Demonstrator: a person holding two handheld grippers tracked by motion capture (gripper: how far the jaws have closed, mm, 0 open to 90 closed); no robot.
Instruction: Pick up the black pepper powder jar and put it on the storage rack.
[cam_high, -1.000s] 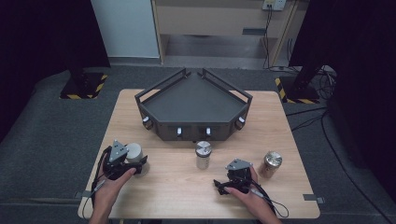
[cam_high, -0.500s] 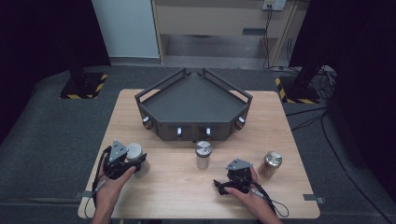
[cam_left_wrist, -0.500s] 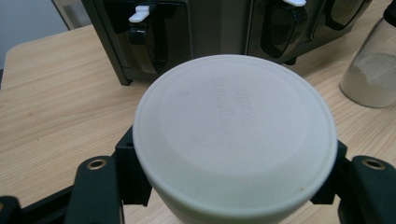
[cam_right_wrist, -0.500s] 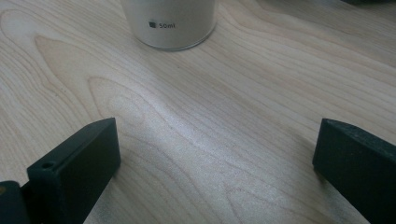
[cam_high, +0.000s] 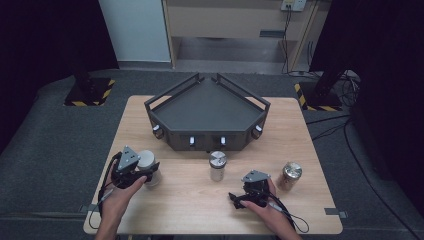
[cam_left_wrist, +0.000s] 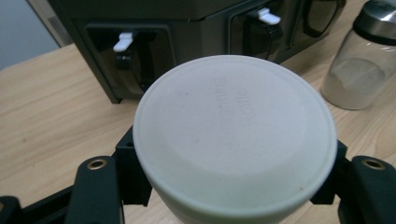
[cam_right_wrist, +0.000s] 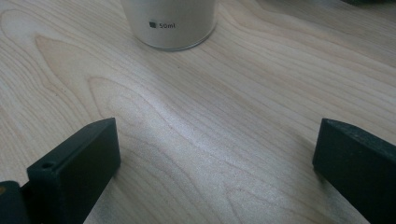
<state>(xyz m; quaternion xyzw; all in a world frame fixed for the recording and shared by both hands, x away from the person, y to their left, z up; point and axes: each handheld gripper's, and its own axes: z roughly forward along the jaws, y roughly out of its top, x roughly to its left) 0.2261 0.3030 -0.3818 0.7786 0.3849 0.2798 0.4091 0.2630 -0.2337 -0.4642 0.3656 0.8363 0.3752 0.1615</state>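
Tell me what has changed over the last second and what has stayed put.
The left gripper has closed its jaws on the white-lidded jar, which stands where it was. The right gripper rests open on the table, unmoved. The glass shaker, gold-lidded jar and black tray kept their places.

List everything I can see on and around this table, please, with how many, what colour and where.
white-lidded jar: one, white lid, near left of the table, clamped in the left tool
glass jar: one, clear with a silver lid and pale powder inside, middle of the table, in front of the tray
brass-lidded jar: one, brownish metal lid, near right, beside the right tool
corner tray: one, dark grey with rails and white clips on its front, far half of the table
table: one, light wood
left tool: one, black, jaws shut on the white-lidded jar
right tool: one, black, jaws open over bare wood
hands: two, at the near edge
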